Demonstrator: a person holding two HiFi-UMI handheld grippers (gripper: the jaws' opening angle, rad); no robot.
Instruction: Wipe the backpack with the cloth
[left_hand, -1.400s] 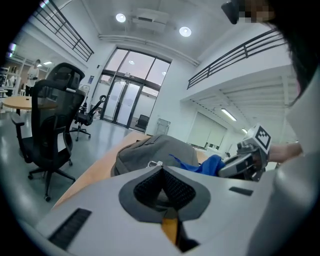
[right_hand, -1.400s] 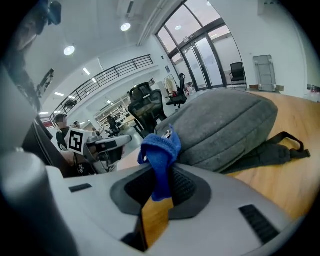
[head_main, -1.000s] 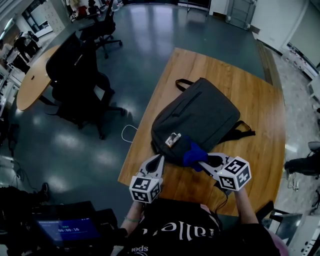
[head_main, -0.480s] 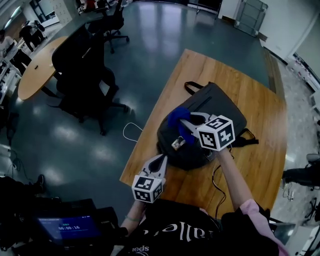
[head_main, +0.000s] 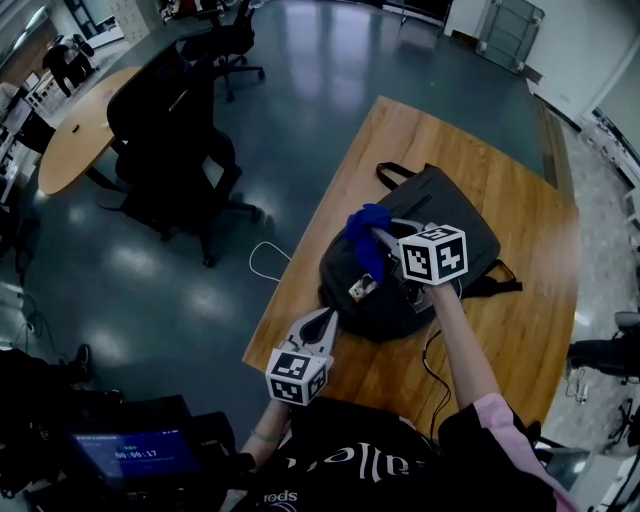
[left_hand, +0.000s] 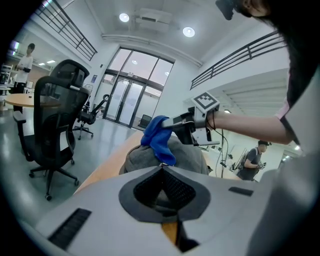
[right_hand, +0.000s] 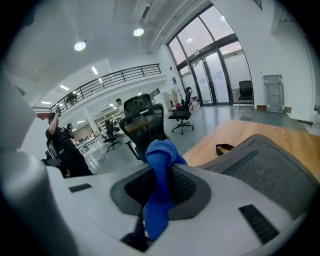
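Right hand-held gripper (head_main: 380, 236) clamped on the blue cloth (head_main: 362, 245), held over the left side of the backpack (head_main: 455, 200).

The backpack lies flat on the wooden worktop (head_main: 520, 310), and the cloth hangs from the jaws in a loose bunch; I cannot tell whether its lower end touches the fabric. To wipe well I would lower it until the hanging part lies flat on the grey panel, then draw it across in long overlapping strokes, pressing lightly so the jaws themselves do not scrape. My left hand-held gripper (head_main: 323, 320) sits at the bag's near edge with its jaws together on nothing; I judge it best used to pin that edge so the bag does not slide.
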